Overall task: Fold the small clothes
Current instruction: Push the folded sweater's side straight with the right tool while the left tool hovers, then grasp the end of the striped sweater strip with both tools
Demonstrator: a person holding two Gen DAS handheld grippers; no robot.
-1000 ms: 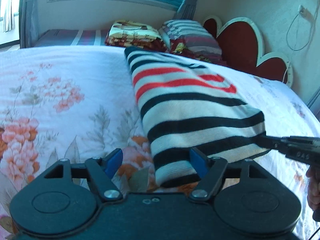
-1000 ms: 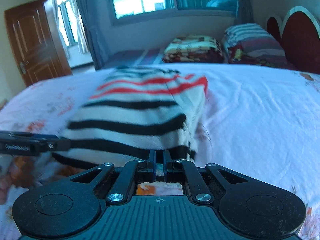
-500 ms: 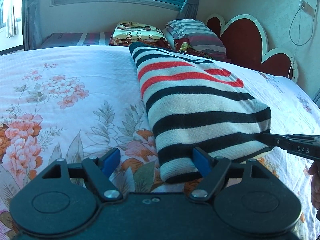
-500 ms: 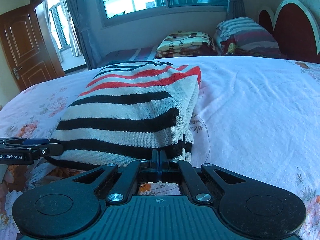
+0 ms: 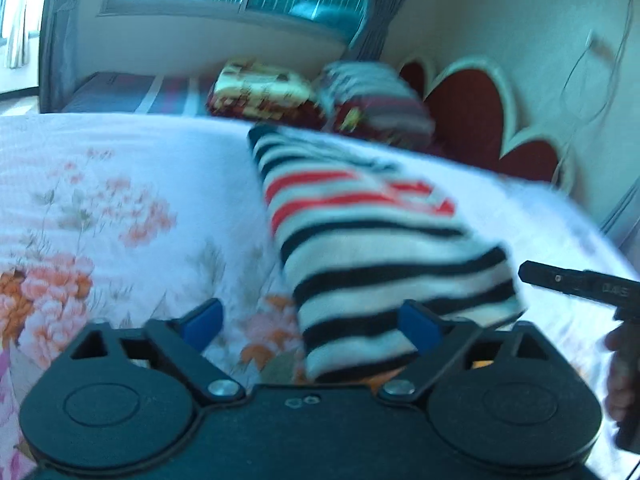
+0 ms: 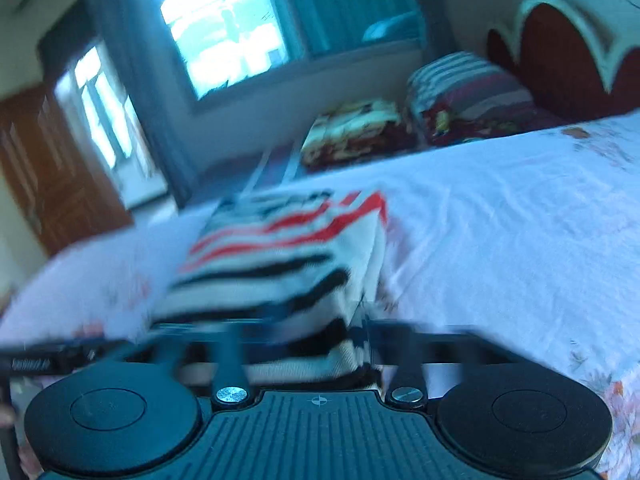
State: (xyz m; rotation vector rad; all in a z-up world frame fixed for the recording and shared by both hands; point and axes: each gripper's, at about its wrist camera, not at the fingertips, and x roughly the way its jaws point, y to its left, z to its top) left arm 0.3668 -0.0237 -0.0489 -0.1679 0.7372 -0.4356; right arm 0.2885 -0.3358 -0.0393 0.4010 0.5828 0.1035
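Note:
A folded sweater (image 5: 380, 248) with black, white and red stripes lies lengthwise on the floral bedsheet (image 5: 100, 208). My left gripper (image 5: 310, 322) is at its near left corner, and its jaws are opening. That corner lies between the blue pads (image 5: 420, 324) without being pressed. In the blurred right wrist view, my right gripper (image 6: 316, 340) is also opening, spread wide around the sweater's (image 6: 288, 256) near right edge and not clamping it. The right gripper (image 5: 532, 274) also shows from the side, just clear of the sweater's right corner.
Folded blankets (image 5: 260, 88) and a striped pillow (image 5: 372, 100) lie at the bed's far end, beside a red heart-shaped headboard (image 5: 472, 120). A window (image 6: 224, 28) and a wooden door (image 6: 48, 168) stand beyond. A person's hand (image 5: 624, 364) shows at the right edge.
The right gripper, shut on the sweater's near edge before, has let go and spread wide while rolling. The left jaws have widened. Both grippers have lifted slightly, and both views are now blurred.

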